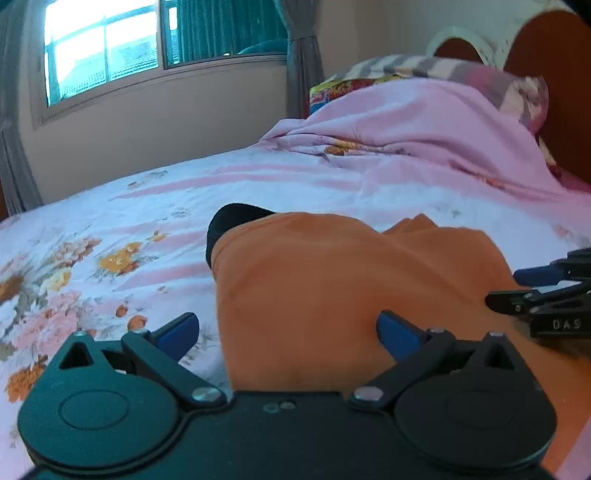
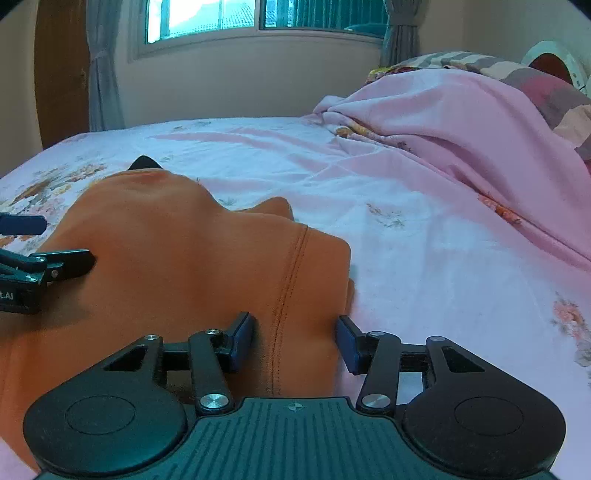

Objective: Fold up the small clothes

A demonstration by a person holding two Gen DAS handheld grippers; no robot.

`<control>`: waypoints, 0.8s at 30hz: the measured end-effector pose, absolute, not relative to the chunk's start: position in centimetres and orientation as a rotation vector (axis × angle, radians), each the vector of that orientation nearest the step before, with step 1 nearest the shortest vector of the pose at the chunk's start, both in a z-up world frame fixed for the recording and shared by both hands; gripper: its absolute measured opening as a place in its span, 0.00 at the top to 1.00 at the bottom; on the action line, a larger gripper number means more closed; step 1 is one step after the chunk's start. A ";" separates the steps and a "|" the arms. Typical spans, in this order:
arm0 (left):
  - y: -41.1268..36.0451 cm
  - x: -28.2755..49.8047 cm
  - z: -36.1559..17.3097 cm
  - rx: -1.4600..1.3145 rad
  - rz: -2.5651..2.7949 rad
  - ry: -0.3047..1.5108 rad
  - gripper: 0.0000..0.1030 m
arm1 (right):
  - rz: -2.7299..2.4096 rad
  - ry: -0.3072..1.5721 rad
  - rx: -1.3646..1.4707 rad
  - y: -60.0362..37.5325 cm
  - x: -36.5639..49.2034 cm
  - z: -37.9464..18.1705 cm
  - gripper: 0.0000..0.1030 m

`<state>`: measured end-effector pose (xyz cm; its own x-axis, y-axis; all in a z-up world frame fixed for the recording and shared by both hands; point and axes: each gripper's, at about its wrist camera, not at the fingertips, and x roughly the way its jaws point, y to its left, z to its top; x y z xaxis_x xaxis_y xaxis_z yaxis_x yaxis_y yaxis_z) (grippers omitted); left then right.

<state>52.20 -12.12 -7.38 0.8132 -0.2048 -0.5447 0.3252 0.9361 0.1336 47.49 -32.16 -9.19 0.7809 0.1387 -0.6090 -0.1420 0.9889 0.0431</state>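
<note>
Here, an orange garment (image 1: 332, 280) lies bunched on the bed (image 1: 147, 206), over a floral sheet; a black trim (image 1: 229, 225) peeks out at its far edge, toward 11 o'clock in the left wrist view. The left hand-held gripper (image 1: 288, 328) is spread wide, its left finger (image 1: 181, 328) over the sheet and its right finger (image 1: 397, 332) resting on the orange cloth, with the garment's near-left edge between them. The right hand-held gripper (image 2: 295, 338) is also apart, more narrowly, straddling a raised fold with a stitched seam (image 2: 291, 280); the cloth fills the gap, but I cannot tell whether the pads press it. In the right wrist view the left tool enters at 9 o'clock; a pink blanket (image 2: 461, 122) is heaped at 2 o'clock, and a window (image 2: 229, 18) sits at 12 o'clock.
</note>
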 end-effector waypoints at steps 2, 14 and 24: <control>-12.5 52.2 -7.4 0.251 -0.282 0.553 0.01 | 0.144 0.662 0.017 -32.4 47.6 -9.3 0.48; -10.8 47.5 -5.4 0.301 -0.272 0.497 0.01 | 0.165 0.584 0.099 -35.4 41.9 -6.4 0.35; -9.5 47.5 -5.7 0.224 -0.282 0.558 0.01 | 0.210 0.718 0.044 -33.0 42.5 -7.7 0.21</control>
<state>47.46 -9.51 -5.66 0.8118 -0.2014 -0.5481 0.3218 0.9375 0.1323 42.48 -33.03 -7.69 0.7330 0.2059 -0.6484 -0.1755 0.9781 0.1123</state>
